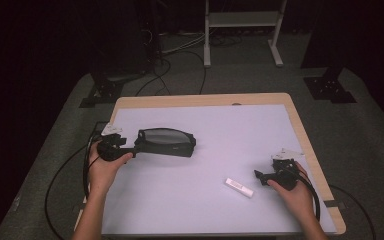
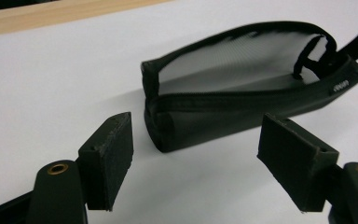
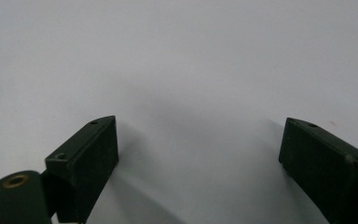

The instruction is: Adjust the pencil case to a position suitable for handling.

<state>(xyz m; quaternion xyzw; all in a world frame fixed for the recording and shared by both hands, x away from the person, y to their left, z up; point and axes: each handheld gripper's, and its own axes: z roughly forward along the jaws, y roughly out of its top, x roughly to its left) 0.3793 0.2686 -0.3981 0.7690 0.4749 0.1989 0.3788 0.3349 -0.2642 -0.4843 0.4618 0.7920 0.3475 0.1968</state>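
A black pouch (image 1: 166,141) with a grey mesh side lies on the white mat (image 1: 220,120), left of centre. In the left gripper view the pouch (image 2: 242,93) has its zip along the top and a strap at the far end. My left gripper (image 1: 134,148) points at the pouch's near end. It stands open (image 2: 198,128), with the pouch end just beyond the pads and nothing pressed between them. My right gripper (image 1: 257,175) rests low at the right of the mat. Its jaws are open (image 3: 198,135) over bare mat.
A small white bar-shaped object (image 1: 239,187) lies on the mat just left of the right gripper. The wooden table edge (image 1: 300,131) borders the mat at right and back. Cables trail off both sides. A white frame stand (image 1: 242,30) is on the floor beyond.
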